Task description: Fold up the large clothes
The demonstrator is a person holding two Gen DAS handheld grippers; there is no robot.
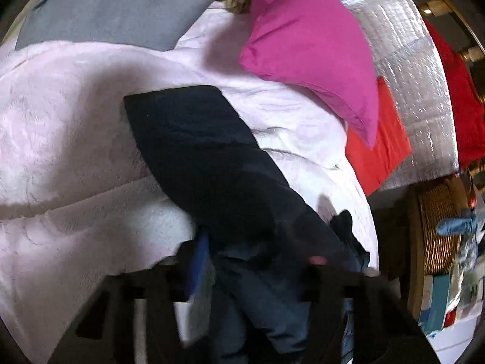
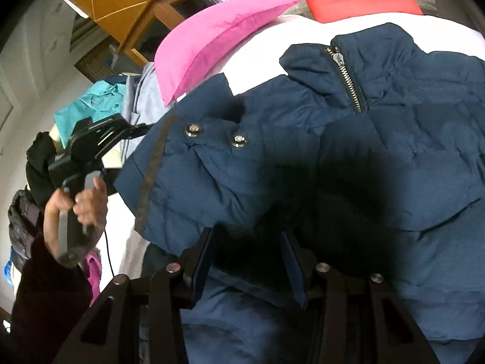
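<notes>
A navy padded jacket (image 2: 379,151) with a zip collar and two snap studs lies on a pale pink bedspread (image 1: 60,121). In the right wrist view my right gripper (image 2: 250,248) is low in the middle, its blue pads (image 2: 206,251) closed on a bunched fold of the jacket's body. In the left wrist view the jacket (image 1: 194,151) runs as a dark sleeve up and left from my left gripper (image 1: 257,261). That gripper is blurred, with the cloth pinched between its fingers. A hand (image 2: 88,203) holds the left gripper's black body (image 2: 91,142) at the jacket's left edge, where its tips are hidden.
A magenta pillow (image 1: 309,51), a red pillow (image 1: 379,151) and a grey cushion (image 1: 121,6) lie at the head of the bed against a silver quilted panel (image 1: 403,60). A wicker basket (image 1: 439,227) stands beside the bed. Teal clothing (image 2: 91,106) is piled far left.
</notes>
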